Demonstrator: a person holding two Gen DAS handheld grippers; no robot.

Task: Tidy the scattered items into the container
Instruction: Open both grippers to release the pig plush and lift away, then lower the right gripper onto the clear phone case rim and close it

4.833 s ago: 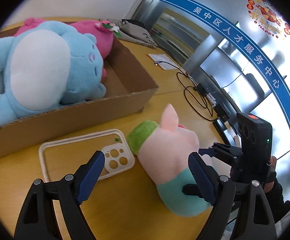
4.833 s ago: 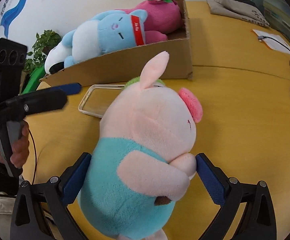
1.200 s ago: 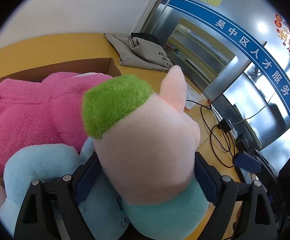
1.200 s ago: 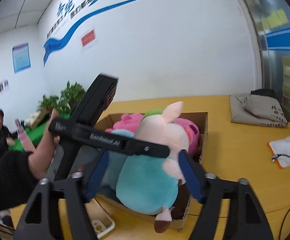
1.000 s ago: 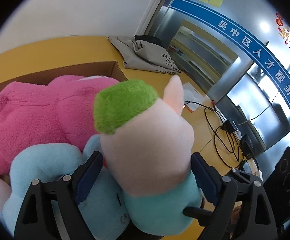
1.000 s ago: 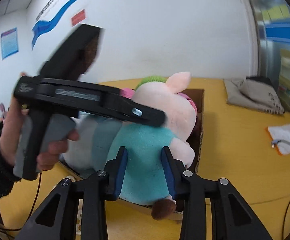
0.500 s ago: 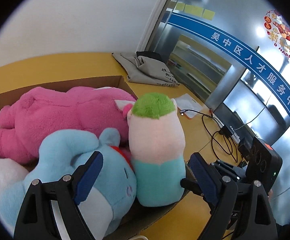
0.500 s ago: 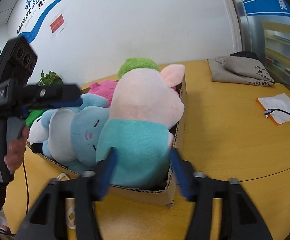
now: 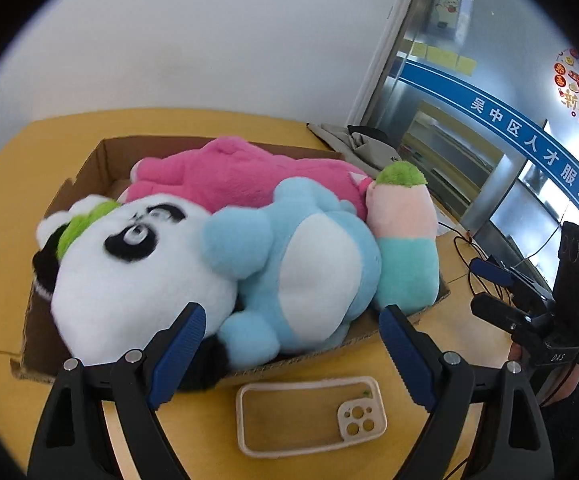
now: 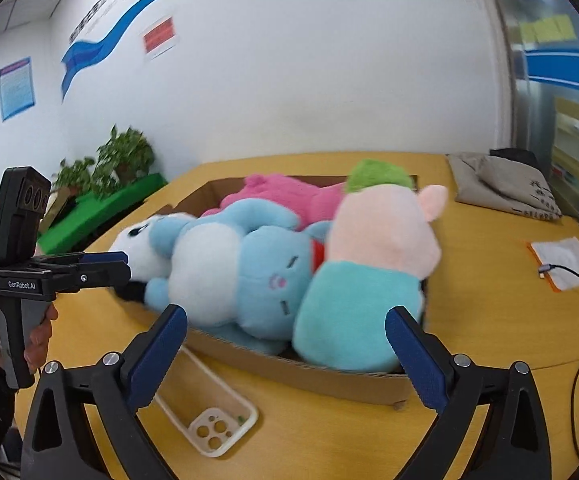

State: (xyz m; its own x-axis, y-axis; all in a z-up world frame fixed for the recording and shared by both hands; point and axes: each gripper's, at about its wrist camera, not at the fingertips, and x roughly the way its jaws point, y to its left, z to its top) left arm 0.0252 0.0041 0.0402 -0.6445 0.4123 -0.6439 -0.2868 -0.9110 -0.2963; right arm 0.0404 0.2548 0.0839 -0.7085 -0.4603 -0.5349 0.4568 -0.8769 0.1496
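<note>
Cardboard walls of the open brown box (image 9: 101,160) held 4 plush toys: a pink one (image 9: 241,178), a black-and-white panda (image 9: 129,272), a light-blue one (image 9: 309,264), and the pale-pink pig in teal (image 10: 369,280) at the box's right end. On the yellow surface (image 10: 489,280) just in front lay a cream phone case (image 9: 309,416). Your left gripper (image 9: 289,352) and right gripper (image 10: 285,344) both had jaws spread wide, holding nothing.

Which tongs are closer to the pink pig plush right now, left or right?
Right. The right tongs sit open directly in front of the pig plush at its end of the cardboard box; the left tongs face the panda end, farther along the box.
</note>
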